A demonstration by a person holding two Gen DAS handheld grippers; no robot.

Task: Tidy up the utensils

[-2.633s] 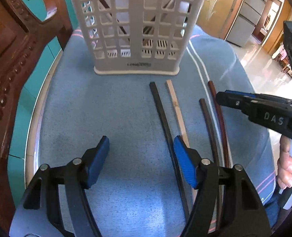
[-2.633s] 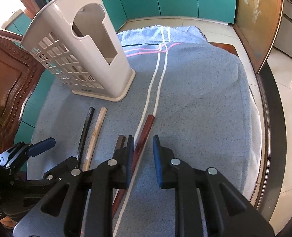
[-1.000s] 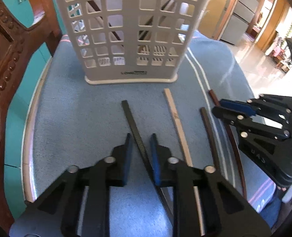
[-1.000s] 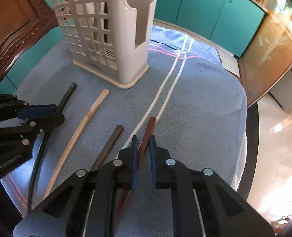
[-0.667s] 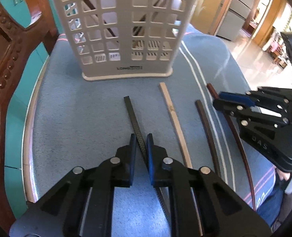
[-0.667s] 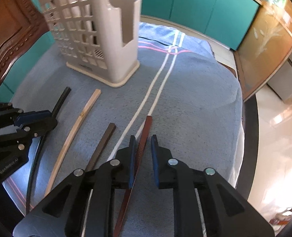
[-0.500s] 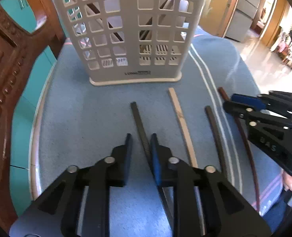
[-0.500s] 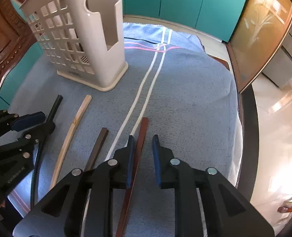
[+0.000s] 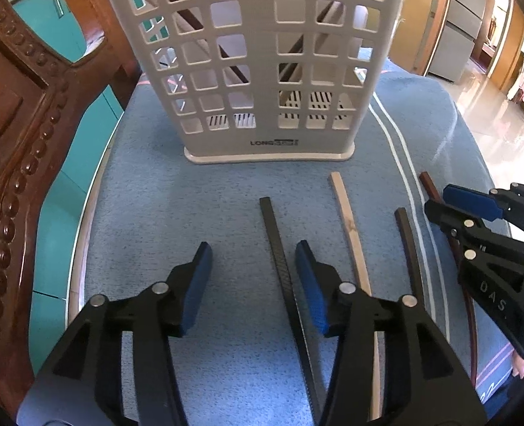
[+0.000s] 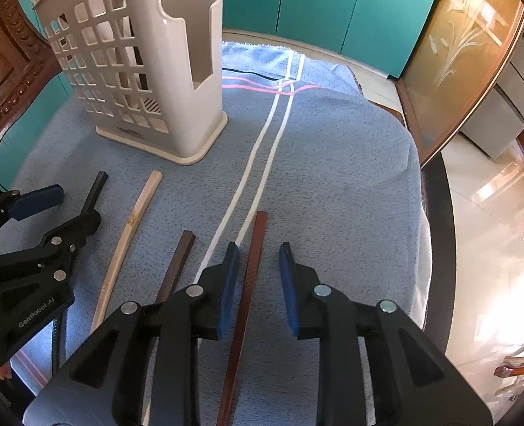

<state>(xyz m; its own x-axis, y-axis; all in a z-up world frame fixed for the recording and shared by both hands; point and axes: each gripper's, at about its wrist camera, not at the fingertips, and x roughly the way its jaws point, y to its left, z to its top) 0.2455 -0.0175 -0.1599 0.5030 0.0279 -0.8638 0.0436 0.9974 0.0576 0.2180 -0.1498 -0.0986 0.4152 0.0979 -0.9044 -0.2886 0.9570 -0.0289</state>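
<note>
Several chopsticks lie on a blue towel: a black one (image 9: 276,234), a pale wooden one (image 9: 349,220), a dark brown one (image 9: 405,234) and a reddish one (image 10: 253,262). My left gripper (image 9: 253,273) is open, its jaws either side of the black chopstick, not touching it. My right gripper (image 10: 258,277) is open around the reddish chopstick. A white lattice utensil holder (image 9: 262,60) stands upright beyond them, with sticks inside; it also shows in the right wrist view (image 10: 145,67).
A carved wooden chair back (image 9: 17,135) rises at the left of the table. The towel (image 10: 333,177) covers a round table whose dark rim (image 10: 439,191) shows at the right. Teal cabinets (image 10: 333,3) stand behind.
Both grippers were shut on their chopsticks half a second ago; both have now opened. The black and reddish chopsticks lie on the towel between the jaws.
</note>
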